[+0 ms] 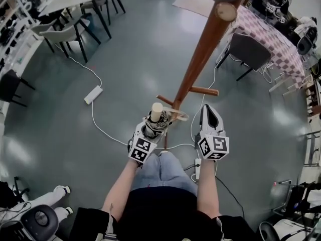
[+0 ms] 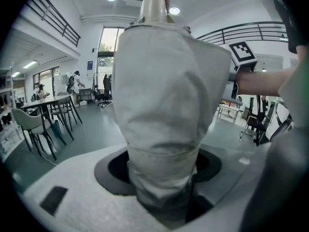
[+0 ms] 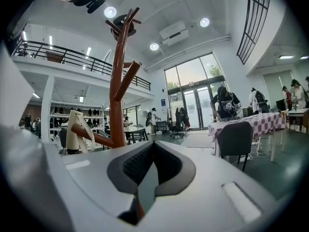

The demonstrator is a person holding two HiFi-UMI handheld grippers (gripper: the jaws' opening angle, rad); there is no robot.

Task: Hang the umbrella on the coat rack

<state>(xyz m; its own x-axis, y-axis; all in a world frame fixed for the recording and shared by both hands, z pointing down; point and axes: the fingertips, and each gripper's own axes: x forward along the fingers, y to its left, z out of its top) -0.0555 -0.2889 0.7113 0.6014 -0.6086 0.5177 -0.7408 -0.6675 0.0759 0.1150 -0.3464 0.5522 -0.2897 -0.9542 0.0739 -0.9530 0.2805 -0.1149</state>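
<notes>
Both forearms [image 1: 123, 185] reach forward side by side, left tongs [image 1: 154, 126] clamped around the umbrella [image 2: 164, 91] (held upright), right tongs [image 1: 209, 115] closed, empty

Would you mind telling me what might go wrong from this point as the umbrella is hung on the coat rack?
1. The strap looks only loosely placed at the low peg; if the left gripper lets go of the umbrella too soon, it may fall.
2. The coat rack is slim and the shut right gripper is not steadying it; a tug could tip it.
3. A cable lies on the floor by the rack's base, a possible trip hazard.
</notes>
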